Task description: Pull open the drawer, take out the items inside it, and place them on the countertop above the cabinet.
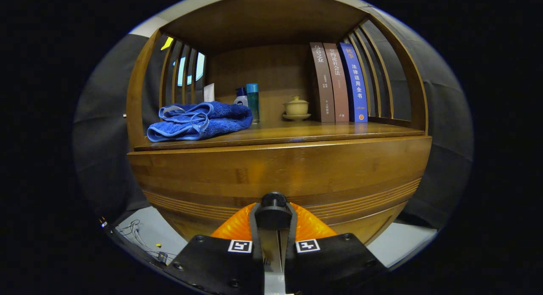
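Note:
The wooden cabinet's drawer front [348, 169] stands right ahead of me, and I cannot see inside the drawer. Its round black knob [273, 200] sticks out at the lower middle. My gripper [273, 220] is shut on the knob, with the orange fingers [232, 228] pressed in from both sides. The countertop [297, 131] runs just above the drawer front, inside a shelf frame with slatted sides.
On the countertop, a folded blue towel [199, 121] lies at the left. Behind it stand a white tube [208, 92] and two small bottles [252, 100]. A lidded tea bowl on a saucer [296, 108] sits mid-back, and three upright books [339, 82] stand at the right. Loose cables [138, 240] lie on the floor, lower left.

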A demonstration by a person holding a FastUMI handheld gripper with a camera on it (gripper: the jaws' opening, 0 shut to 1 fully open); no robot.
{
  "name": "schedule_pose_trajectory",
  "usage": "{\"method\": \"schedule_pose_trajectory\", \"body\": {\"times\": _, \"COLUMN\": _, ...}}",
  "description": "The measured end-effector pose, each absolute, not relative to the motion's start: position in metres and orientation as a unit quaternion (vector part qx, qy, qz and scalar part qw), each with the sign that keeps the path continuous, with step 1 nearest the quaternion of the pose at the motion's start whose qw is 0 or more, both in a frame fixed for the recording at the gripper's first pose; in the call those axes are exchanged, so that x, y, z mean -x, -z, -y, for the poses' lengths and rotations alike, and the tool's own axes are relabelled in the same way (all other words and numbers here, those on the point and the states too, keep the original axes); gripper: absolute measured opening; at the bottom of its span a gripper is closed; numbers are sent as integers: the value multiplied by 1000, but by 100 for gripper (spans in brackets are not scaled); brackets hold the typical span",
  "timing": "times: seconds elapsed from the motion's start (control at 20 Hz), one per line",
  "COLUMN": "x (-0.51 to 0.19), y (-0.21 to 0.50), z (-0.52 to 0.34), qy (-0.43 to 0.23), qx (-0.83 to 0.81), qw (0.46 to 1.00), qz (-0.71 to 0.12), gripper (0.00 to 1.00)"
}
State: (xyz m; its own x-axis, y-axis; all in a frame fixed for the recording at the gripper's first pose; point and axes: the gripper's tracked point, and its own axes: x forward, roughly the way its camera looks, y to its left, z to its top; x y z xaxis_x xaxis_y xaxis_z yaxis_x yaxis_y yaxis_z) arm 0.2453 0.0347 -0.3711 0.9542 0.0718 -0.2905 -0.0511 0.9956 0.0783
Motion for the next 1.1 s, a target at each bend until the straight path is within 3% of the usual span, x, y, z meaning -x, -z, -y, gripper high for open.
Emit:
{"method": "schedule_pose_trajectory", "body": {"times": 0.75, "x": -121, "y": 358, "z": -32, "qy": -37, "qx": -50, "qw": 986, "qz": -155, "gripper": 22}}
{"method": "schedule_pose_trajectory", "body": {"times": 1.1, "x": -106, "y": 362, "z": -29, "qy": -31, "qx": -47, "qw": 986, "qz": -157, "gripper": 23}}
